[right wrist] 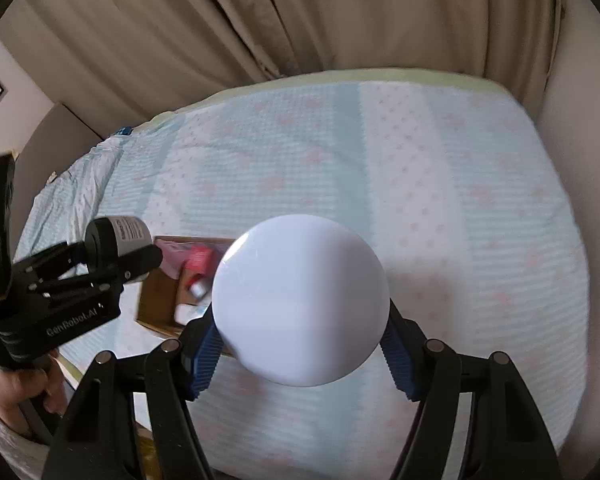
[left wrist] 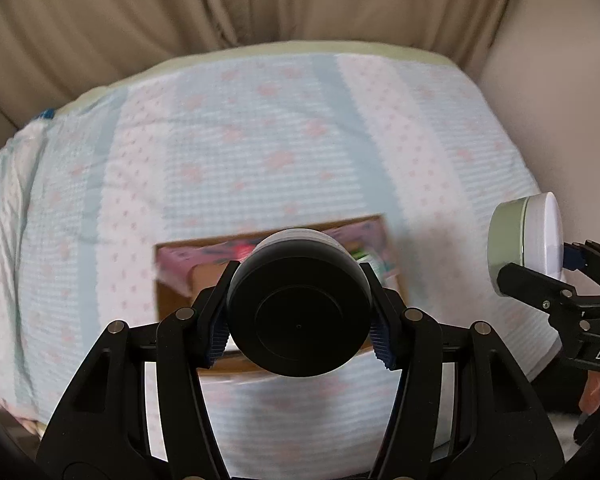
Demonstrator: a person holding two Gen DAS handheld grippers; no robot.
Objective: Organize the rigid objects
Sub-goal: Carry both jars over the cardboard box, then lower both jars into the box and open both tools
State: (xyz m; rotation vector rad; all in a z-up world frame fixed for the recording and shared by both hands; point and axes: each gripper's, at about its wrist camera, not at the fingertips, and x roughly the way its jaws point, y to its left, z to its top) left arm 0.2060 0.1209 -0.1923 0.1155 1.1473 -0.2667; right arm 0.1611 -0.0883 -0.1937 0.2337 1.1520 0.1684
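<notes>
My left gripper [left wrist: 299,316] is shut on a black-lidded jar [left wrist: 299,312] with a grey labelled body, held above an open cardboard box [left wrist: 172,300] on the bed. The box holds pink packaging and small items, partly hidden by the jar. My right gripper [right wrist: 302,332] is shut on a white-lidded jar [right wrist: 300,300], held above the bed to the right of the box [right wrist: 156,304]. The white-lidded jar with its pale green body also shows at the right of the left wrist view [left wrist: 520,240]. The black-lidded jar shows at the left of the right wrist view [right wrist: 116,240].
The bed [left wrist: 260,140] is covered with a pale blue and white quilt with pink spots. Beige curtains [right wrist: 300,12] hang behind it. A wall runs along the bed's right side [right wrist: 560,120]. The person's hand [right wrist: 16,388] shows at lower left.
</notes>
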